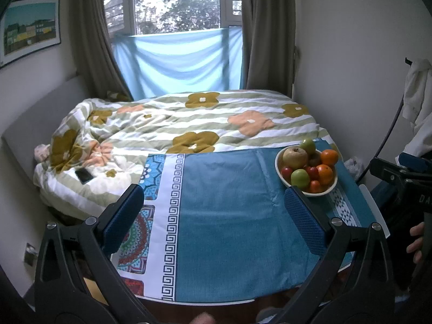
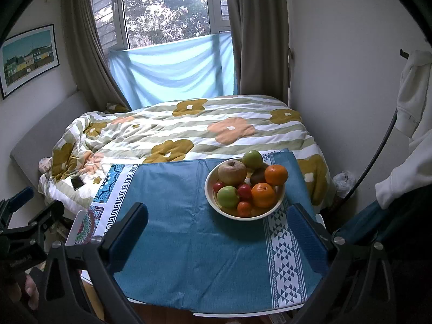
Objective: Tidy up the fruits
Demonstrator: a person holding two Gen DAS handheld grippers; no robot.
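A cream bowl [image 2: 216, 205] heaped with fruit stands on a table under a blue cloth [image 2: 189, 243]. In it are a brownish apple [image 2: 232, 172], green apples [image 2: 228, 196], oranges [image 2: 263, 195] and small red fruits [image 2: 244, 191]. The bowl shows at the right in the left wrist view [image 1: 324, 190]. My left gripper [image 1: 213, 216] is open and empty, over the cloth left of the bowl. My right gripper [image 2: 218, 240] is open and empty, just in front of the bowl.
Behind the table is a bed with a flowered quilt [image 2: 189, 132]; a black phone [image 2: 77, 182] lies on it at the left. A window with grey curtains [image 2: 253, 40] is at the back. White clothes [image 2: 413, 94] hang on the right wall.
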